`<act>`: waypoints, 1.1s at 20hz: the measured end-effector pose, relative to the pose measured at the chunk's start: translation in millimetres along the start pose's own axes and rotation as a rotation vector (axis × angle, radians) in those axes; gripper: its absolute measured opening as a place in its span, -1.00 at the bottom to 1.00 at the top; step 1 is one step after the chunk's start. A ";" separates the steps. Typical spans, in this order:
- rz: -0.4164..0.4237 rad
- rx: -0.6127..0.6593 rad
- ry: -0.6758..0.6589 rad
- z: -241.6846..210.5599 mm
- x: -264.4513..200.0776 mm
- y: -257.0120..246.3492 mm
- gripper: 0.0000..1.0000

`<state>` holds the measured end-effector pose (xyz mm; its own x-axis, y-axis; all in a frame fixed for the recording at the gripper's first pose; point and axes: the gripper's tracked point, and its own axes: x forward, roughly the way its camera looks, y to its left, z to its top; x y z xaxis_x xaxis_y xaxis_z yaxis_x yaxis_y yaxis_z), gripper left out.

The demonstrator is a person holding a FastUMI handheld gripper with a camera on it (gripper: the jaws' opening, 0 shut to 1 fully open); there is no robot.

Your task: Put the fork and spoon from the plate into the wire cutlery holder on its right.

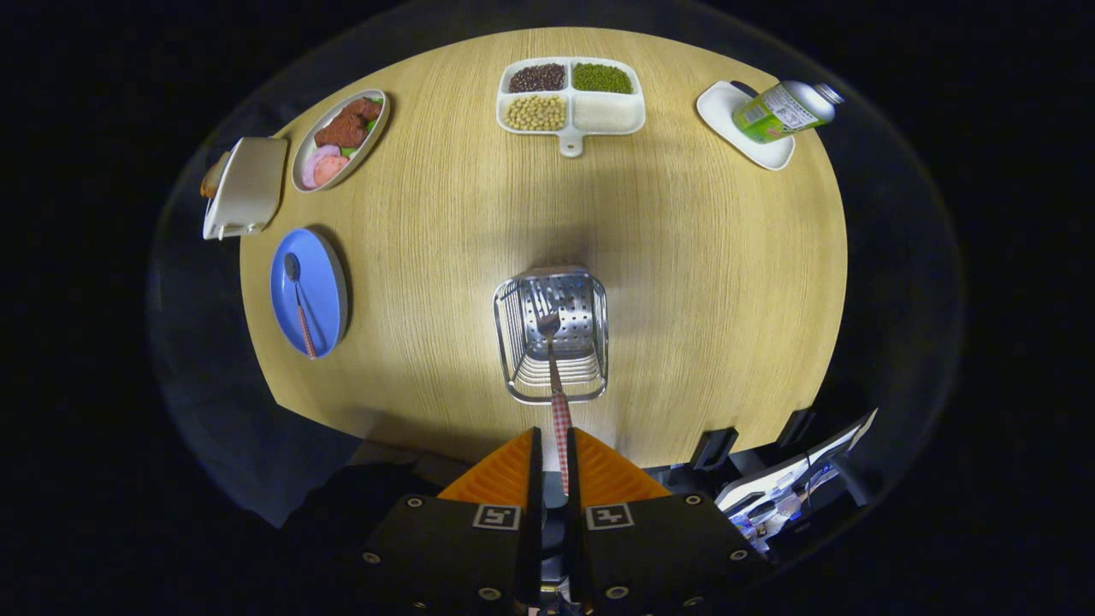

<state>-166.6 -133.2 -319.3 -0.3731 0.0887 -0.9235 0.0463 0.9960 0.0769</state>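
While the tool (552, 445) was clamped on a checked handle, both fingers pressing it, the utensil (553, 359) hung w/ its head inside the wire cutlery holder (552, 335) just ahead of the fingers; whether fork or spoon, couldn't tell; the other piece (298, 304) lay on the blue plate (329, 282), well left of the holder on the wooden tabletop (710, 282); a divided tray of beans (571, 96) sat beyond.

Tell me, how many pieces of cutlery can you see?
2. One checked-handled utensil is pinched in the gripper, its head down inside the wire cutlery holder. A checked-handled spoon lies on the round blue plate, left of the holder. No others visible.
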 end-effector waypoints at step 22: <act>0.197 -0.180 -0.314 26.0 -11.9 192.0 0.65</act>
<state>-129.2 56.6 -303.3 -0.0710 0.2967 -0.9523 -0.0849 0.9495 0.3021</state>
